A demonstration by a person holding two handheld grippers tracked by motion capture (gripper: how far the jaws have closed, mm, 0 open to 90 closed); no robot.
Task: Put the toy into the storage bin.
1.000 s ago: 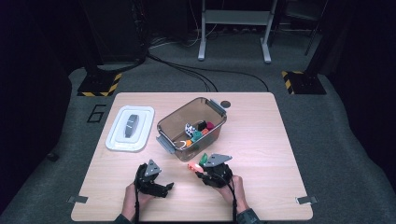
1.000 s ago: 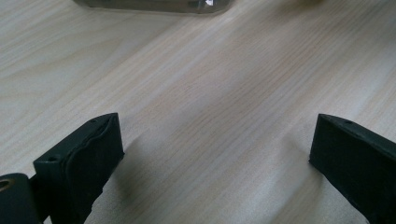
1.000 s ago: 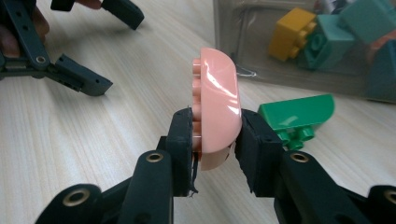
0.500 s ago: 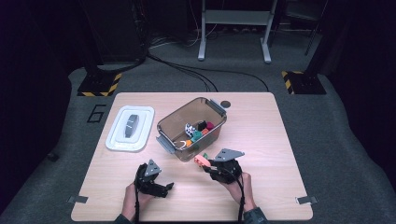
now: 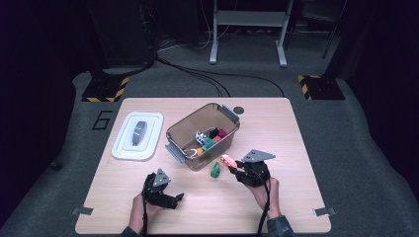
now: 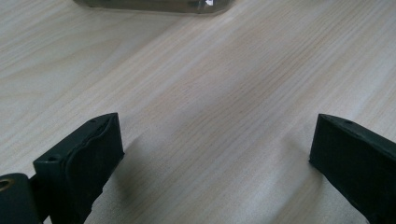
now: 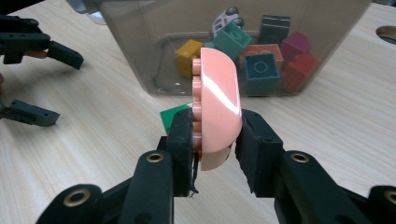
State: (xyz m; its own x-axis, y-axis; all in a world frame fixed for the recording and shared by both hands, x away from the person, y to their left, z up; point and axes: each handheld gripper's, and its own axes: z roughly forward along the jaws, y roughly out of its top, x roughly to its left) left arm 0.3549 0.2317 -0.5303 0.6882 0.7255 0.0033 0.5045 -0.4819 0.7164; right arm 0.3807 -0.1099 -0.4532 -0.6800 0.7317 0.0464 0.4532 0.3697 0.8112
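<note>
While the person's left hand rests low on the wooden table (image 5: 296,128), the right gripper (image 5: 232,165) holds a pink curved toy brick (image 7: 215,105) clamped between its two black jaws. Seen from the right gripper view, the brick stands on edge, its studded side against one jaw and its smooth rounded side against the other, with most of it sticking out past the jaw tips. From above, the brick (image 5: 228,160) sits lifted off the table, just beside the near wall of a clear plastic box (image 5: 174,133) that lies at an angle in the middle of the table.

Inside the box are several toy bricks: yellow, green, orange, dark red, black, and a small white toy car (image 7: 227,17). A green brick (image 5: 215,169) lies on the table just outside the box, close to the held pink one; in the right gripper view it peeks out from behind the jaws.

Near the front left of the table is the left gripper (image 5: 179,197), its jaws spread wide with nothing between them; its own view shows bare wood between the jaws.

A white lid (image 5: 137,135) lies flat on the table to the left of the box, well apart from both grippers.
</note>
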